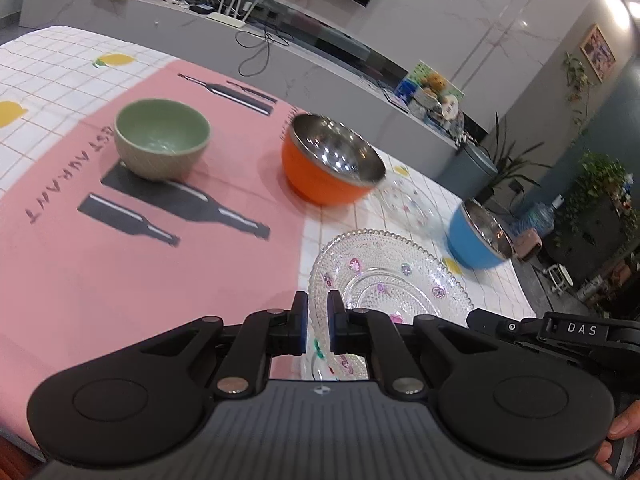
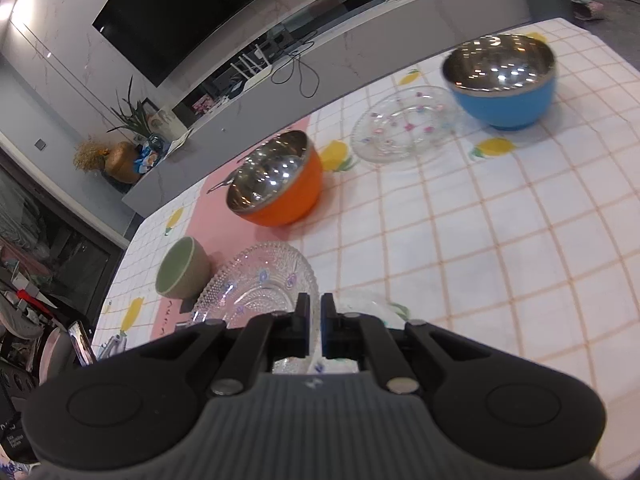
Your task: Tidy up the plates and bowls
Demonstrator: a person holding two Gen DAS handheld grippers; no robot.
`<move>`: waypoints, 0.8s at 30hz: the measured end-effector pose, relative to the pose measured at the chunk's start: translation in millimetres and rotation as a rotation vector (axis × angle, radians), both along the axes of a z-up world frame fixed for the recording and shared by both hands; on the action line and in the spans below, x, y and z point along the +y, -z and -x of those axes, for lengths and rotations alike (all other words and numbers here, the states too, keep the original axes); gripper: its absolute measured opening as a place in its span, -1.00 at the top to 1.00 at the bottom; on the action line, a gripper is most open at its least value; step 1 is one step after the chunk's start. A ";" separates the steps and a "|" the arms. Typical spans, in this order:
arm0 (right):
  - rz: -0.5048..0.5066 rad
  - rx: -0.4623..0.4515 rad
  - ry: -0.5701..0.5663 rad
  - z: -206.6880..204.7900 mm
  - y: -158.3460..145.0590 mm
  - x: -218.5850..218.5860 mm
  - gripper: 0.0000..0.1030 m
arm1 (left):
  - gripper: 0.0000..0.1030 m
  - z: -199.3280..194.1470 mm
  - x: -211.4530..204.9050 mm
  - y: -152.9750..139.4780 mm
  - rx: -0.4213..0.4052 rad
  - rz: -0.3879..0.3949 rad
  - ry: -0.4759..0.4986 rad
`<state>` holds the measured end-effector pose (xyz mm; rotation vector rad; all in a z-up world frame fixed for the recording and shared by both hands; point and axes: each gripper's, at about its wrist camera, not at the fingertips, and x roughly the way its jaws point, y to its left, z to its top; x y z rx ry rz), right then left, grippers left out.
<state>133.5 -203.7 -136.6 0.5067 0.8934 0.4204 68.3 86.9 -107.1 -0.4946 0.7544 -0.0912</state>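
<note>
left tongs [image 1: 317,312] clamped on glass plate [image 1: 384,276] rim | right tongs [image 2: 316,312] clamped on same plate

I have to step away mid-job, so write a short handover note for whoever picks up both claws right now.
Left claw: shut on the near rim of the beaded glass plate.
Right claw: shut on the same plate's rim; both claws carry it together.
On the table: green bowl, orange bowl, blue bowl, and a smaller glass plate beside the blue bowl.
Done: no stacking visible yet.
Left: set this plate down, likely with the other plate, then group the bowls.
</note>
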 end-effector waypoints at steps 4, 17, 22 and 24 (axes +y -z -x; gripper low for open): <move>0.008 0.013 0.016 11.3 6.5 -10.4 0.96 | 0.81 3.1 -6.8 2.9 0.006 -0.003 0.024; 0.064 0.036 0.029 19.7 29.7 -18.7 0.95 | 0.81 3.3 -21.8 27.9 0.065 -0.028 0.064; 0.074 0.051 0.028 17.4 37.1 -17.4 0.95 | 0.81 2.7 -22.9 29.5 0.070 -0.048 0.074; 0.077 0.057 0.028 17.1 39.2 -16.8 0.95 | 0.81 2.4 -23.6 30.6 0.073 -0.053 0.075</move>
